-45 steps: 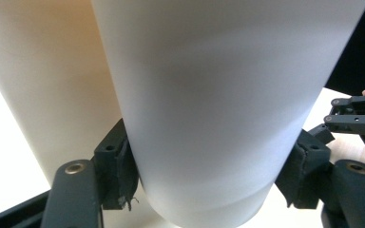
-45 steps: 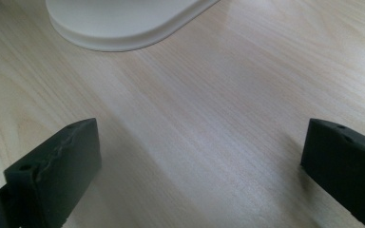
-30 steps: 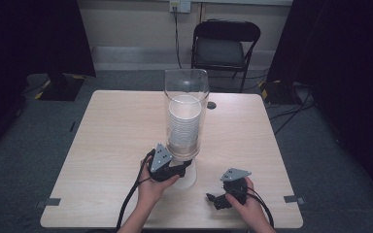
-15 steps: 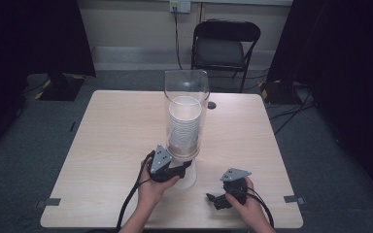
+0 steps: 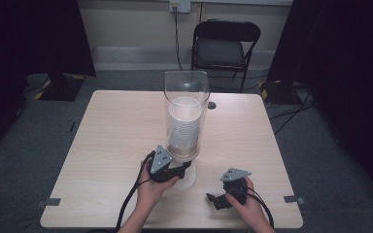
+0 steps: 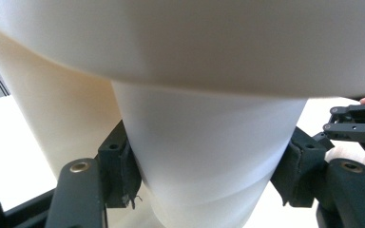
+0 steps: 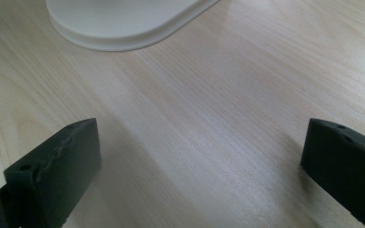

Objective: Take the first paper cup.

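Inspector: Your left tongs [image 6: 204,175] are clamped on the bottom cup [image 6: 204,156] under the dispenser tube [image 5: 186,116], centre frame. Right tongs [image 7: 195,175] spread, idle over the bench [image 7: 247,95], lower right.

Operator: Risk?

Inspector: Squeeze harder and the cup may crumple; tug sideways and the dispenser could tip.
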Demonstrator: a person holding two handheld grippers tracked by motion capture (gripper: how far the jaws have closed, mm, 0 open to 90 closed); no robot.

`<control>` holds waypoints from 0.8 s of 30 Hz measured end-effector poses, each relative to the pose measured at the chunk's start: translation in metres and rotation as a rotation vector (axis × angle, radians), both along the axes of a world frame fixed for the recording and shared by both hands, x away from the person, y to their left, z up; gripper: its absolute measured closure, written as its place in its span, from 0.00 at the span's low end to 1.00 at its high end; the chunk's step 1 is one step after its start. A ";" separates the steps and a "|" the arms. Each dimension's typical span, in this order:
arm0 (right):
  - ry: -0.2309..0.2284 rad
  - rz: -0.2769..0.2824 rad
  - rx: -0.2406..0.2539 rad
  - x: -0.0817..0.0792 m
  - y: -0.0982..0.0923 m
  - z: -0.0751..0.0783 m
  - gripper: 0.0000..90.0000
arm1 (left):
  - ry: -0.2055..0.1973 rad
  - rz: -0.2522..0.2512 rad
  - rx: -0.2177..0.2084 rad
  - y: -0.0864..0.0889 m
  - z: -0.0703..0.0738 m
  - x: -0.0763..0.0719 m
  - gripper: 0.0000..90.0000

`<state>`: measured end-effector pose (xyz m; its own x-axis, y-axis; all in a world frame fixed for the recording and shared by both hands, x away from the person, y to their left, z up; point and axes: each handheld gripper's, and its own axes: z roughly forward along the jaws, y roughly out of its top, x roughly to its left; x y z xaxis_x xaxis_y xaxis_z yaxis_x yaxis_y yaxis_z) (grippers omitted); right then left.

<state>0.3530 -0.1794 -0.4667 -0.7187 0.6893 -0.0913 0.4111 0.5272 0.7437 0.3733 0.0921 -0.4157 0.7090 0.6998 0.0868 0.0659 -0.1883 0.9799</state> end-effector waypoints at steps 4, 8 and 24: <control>0.000 0.000 0.000 0.000 0.000 0.000 0.00 | -0.012 0.003 0.002 -0.001 -0.001 0.000 0.40; 0.000 0.000 0.000 0.000 0.000 0.000 0.00 | -0.014 0.002 -0.001 0.000 -0.001 0.000 0.40; 0.000 0.000 0.000 0.000 0.000 0.000 0.00 | -0.015 0.012 0.008 -0.001 -0.002 -0.001 0.40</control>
<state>0.3530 -0.1795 -0.4667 -0.7188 0.6891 -0.0914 0.4110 0.5274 0.7436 0.3719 0.0910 -0.4176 0.6989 0.7077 0.1031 0.0532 -0.1953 0.9793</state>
